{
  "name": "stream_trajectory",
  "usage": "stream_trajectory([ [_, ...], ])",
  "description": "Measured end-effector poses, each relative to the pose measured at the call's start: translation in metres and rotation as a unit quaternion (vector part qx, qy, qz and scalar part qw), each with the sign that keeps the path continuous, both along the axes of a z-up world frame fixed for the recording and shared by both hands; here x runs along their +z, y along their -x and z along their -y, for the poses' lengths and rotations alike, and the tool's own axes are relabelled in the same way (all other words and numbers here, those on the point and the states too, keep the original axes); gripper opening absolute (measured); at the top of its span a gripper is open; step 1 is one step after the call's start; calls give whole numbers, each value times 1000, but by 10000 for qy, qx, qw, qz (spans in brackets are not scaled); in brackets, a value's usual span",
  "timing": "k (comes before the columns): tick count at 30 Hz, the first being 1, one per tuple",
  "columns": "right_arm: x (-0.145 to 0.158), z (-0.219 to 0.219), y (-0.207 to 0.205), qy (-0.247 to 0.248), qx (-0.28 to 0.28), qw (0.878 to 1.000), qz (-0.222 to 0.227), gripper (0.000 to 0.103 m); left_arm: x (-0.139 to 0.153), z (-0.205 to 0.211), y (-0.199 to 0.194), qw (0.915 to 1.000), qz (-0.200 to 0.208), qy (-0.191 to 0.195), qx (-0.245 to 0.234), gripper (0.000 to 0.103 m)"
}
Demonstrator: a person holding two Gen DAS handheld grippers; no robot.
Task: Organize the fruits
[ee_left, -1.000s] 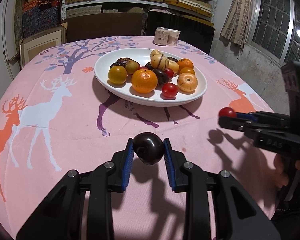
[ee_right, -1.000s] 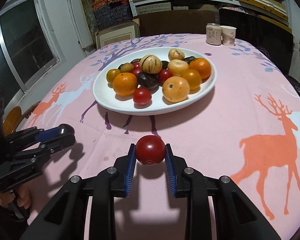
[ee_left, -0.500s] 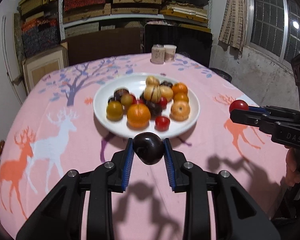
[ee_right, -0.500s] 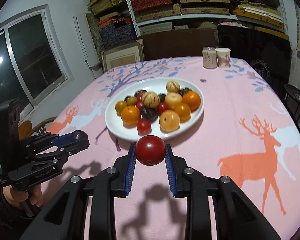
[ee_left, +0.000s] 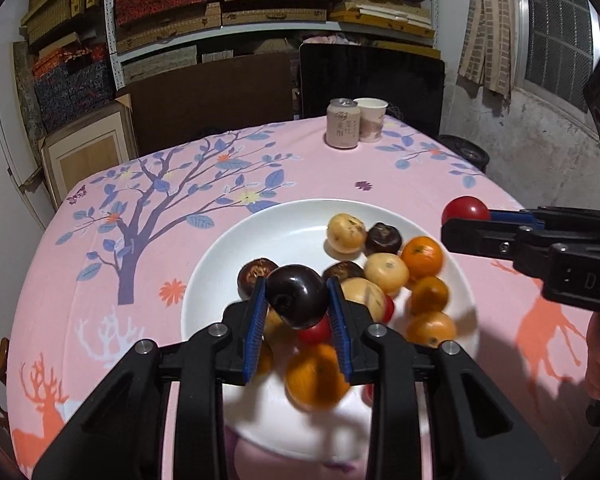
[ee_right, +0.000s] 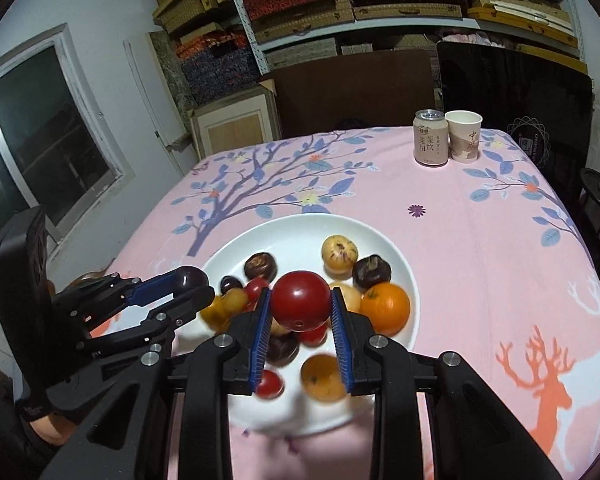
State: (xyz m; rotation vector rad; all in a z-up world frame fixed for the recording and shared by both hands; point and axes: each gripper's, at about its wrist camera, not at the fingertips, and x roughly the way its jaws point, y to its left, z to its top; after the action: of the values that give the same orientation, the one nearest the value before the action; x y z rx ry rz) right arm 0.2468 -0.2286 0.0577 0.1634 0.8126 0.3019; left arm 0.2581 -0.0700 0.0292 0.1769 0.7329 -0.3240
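- Fruits: most sit piled in the white plate (ee_left: 220, 264) at table centre; two are held up over it, one per gripper.
- Table (ee_right: 480, 240): pink cloth with tree and deer print, plate on its near-middle part.
- Plate load: oranges, e.g. one at the right side (ee_right: 385, 309), pale yellow round fruits (ee_left: 346, 232), dark brown ones (ee_right: 261, 265), small red ones. Near-side fruits are blurred, can't count them.
- Left gripper (ee_left: 298, 306): blue pads clamped on a dark purple fruit (ee_left: 298, 296), above the plate's left-near part.
- Right gripper (ee_right: 300, 314): pads clamped on a red tomato (ee_right: 300, 306), above the plate's near half; from the left wrist view it's just right of the rim.
- Can (ee_right: 431, 137) and paper cup (ee_right: 464, 134): far right on the table, upright, touching or just beside each other, well apart from the plate.
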Motion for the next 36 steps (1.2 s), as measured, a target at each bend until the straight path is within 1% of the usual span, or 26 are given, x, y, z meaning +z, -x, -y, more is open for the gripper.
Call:
stream_trajectory([
  [4,-17,-7,-35,68,-52,9999,-125,29,-14,4,-26,9999,-96,-44,-23,29],
  [8,-31,-16,-58,93,18,9997,-210,31,-26,7,-42,9997,-204,-102,-84,30],
  [9,-34,-17,-61,58,46,9997,-231,35,-29,7,-43,9996,-219,-163,-96,41],
  [10,-36,-16,-62,19,17,9998,-202,46,-30,7,-44,9996,-184,-214,-92,61],
  [11,-36,-16,-61,-1,-21,9999,-152,54,-30,6,-41,9997,-68,-225,-44,70],
  [12,-35,-15,-59,-16,-33,9999,-114,55,-29,4,-39,9998,44,-218,14,83],
  [13,-35,-13,-56,-36,-46,9999,-94,55,-27,3,-36,9998,106,-183,39,85],
  [15,-33,-7,-49,-69,-114,9999,-68,55,-25,-1,-31,9999,68,-119,67,85],
  [16,-32,-4,-45,-106,-137,9998,-58,55,-24,-2,-28,9999,44,-108,95,87],
  [17,-31,0,-39,-160,-164,9997,-52,55,-23,-3,-24,9999,38,-102,135,90],
  [18,-30,3,-34,-183,-188,9996,-54,56,-21,-5,-18,9998,41,-82,169,95],
  [19,-29,6,-25,-212,-223,9995,-45,57,-20,-7,-12,9998,27,-76,194,96],
  [20,-28,8,-17,-231,-257,9994,-23,63,-19,-9,-6,9997,-3,-62,220,96],
  [21,-26,10,-5,-235,-291,9993,15,65,-19,-11,2,9997,-88,-40,245,98],
  [23,-25,12,15,-219,-276,9994,66,73,-19,-14,17,9991,-310,26,273,98],
  [24,-25,12,25,-224,-245,9994,50,75,-21,-15,25,9985,-467,37,299,98],
  [25,-27,12,39,-257,-215,9994,-9,80,-21,-17,35,9977,-574,43,345,98],
  [26,-28,12,49,-282,-210,9994,-61,85,-22,-18,44,9975,-601,46,377,98],
  [27,-29,12,59,-295,-213,9993,-122,88,-21,-19,57,9973,-608,27,405,98],
  [28,-31,13,73,-283,-240,9992,-172,95,-20,-19,70,9973,-598,7,421,98],
  [29,-32,12,85,-234,-278,9992,-192,97,-20,-20,82,9974,-592,-13,420,98],
  [32,-27,11,126,-24,-342,9993,-133,99,-11,-24,124,9975,-425,-66,561,98],
  [35,-14,10,165,95,-296,9995,72,99,2,-29,171,9955,-143,-301,883,98],
  [36,-7,9,182,137,-296,9993,185,99,8,-31,184,9955,-76,-290,899,98],
])
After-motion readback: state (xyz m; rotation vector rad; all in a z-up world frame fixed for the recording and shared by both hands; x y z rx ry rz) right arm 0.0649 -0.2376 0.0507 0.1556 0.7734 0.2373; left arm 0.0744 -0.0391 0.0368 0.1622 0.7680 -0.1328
